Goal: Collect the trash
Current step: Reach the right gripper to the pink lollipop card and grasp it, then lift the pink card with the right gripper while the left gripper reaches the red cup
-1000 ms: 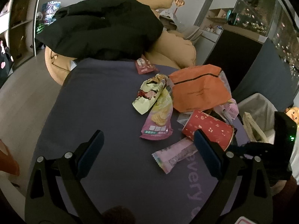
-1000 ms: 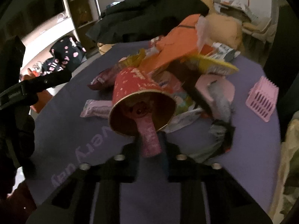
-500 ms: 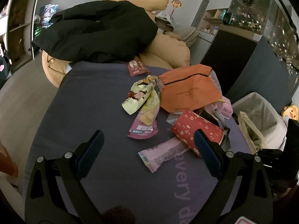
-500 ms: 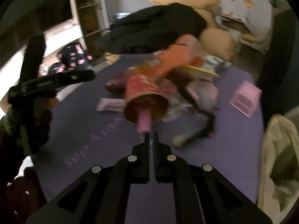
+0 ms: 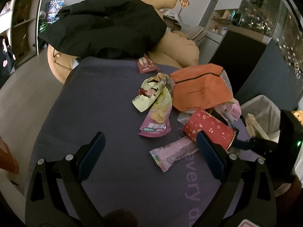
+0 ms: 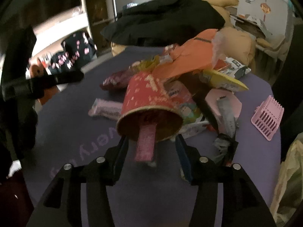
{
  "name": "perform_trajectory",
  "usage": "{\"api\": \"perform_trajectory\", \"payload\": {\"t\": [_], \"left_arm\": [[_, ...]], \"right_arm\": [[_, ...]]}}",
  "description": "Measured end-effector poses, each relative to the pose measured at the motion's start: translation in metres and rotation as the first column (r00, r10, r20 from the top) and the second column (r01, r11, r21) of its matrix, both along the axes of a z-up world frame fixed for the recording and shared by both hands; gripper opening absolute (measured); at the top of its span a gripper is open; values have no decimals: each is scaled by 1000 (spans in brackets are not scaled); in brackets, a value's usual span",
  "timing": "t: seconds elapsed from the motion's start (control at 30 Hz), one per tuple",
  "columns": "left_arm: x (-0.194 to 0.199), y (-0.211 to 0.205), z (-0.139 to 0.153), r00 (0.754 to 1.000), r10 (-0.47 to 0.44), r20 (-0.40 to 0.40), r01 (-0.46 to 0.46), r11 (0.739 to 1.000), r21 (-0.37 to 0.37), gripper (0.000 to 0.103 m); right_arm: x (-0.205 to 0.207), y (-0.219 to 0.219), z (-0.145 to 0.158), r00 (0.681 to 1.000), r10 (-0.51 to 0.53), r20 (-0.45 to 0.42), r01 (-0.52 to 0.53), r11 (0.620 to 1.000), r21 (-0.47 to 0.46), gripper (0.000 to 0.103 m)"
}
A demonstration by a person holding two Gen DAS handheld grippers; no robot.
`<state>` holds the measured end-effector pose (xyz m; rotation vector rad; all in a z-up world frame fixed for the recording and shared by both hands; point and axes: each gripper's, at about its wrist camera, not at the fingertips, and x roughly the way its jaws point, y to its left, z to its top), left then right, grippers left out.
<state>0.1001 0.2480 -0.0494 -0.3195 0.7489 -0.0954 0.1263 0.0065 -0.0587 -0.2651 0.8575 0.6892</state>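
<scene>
A red paper cup (image 6: pixel 149 102) lies on its side on the purple table (image 6: pixel 79 132), mouth toward my right gripper (image 6: pixel 151 141). A pink wrapper (image 6: pixel 145 143) sticks out of the cup's mouth. The right jaws stand open, one on each side of the cup's rim, not closed on it. In the left wrist view the same cup (image 5: pixel 208 128) lies right of centre, beside a pale pink wrapper (image 5: pixel 174 153). My left gripper (image 5: pixel 149 143) is open and empty above the table. Snack bags (image 5: pixel 157 113) and an orange bag (image 5: pixel 200 89) lie behind.
A lined trash bin (image 5: pixel 261 113) stands off the table's right edge. A pink basket (image 6: pixel 268 118) sits on the table's right side. A black jacket (image 5: pixel 104 28) on tan cushions (image 5: pixel 178 45) bounds the far end. A yellow box (image 6: pixel 221 79) and grey wrappers (image 6: pixel 227 119) lie in the pile.
My right gripper was shut half a second ago, back from the cup. It has opened and moved forward to the cup's rim. The left gripper has barely shifted.
</scene>
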Motion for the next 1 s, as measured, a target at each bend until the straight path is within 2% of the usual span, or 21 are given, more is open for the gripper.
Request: {"api": "perform_trajectory", "payload": {"t": [0.1, 0.27, 0.43, 0.47, 0.57, 0.6, 0.8, 1.0], "left_arm": [[3, -3, -3, 1000, -2, -8, 3, 1000, 6, 92], [3, -4, -7, 1000, -14, -12, 13, 1000, -17, 92], [2, -4, -9, 1000, -13, -18, 13, 1000, -19, 92], [2, -3, -10, 1000, -11, -21, 11, 1000, -22, 92], [2, -3, -12, 1000, -9, -27, 8, 1000, -29, 92], [1, -3, -12, 1000, -9, -29, 8, 999, -31, 92], [-3, -1, -9, 1000, -8, -18, 7, 999, -40, 92], [-6, -1, -7, 1000, -4, -13, 3, 998, -59, 92]], "right_arm": [[6, -2, -1, 1000, -16, -18, 16, 1000, 17, 49], [12, 5, -18, 999, -30, -42, 26, 996, -91, 49], [10, 2, -19, 999, -24, -44, 20, 996, -91, 49], [8, 3, -20, 999, -19, -37, 15, 995, -100, 48], [4, 4, -18, 1000, -20, -10, 19, 991, -134, 26], [4, 2, -18, 1000, -22, -17, 20, 991, -129, 25], [-8, -7, -12, 1000, -27, -3, 26, 990, -140, 19], [-28, -29, 4, 999, -47, 21, 49, 993, -103, 19]]}}
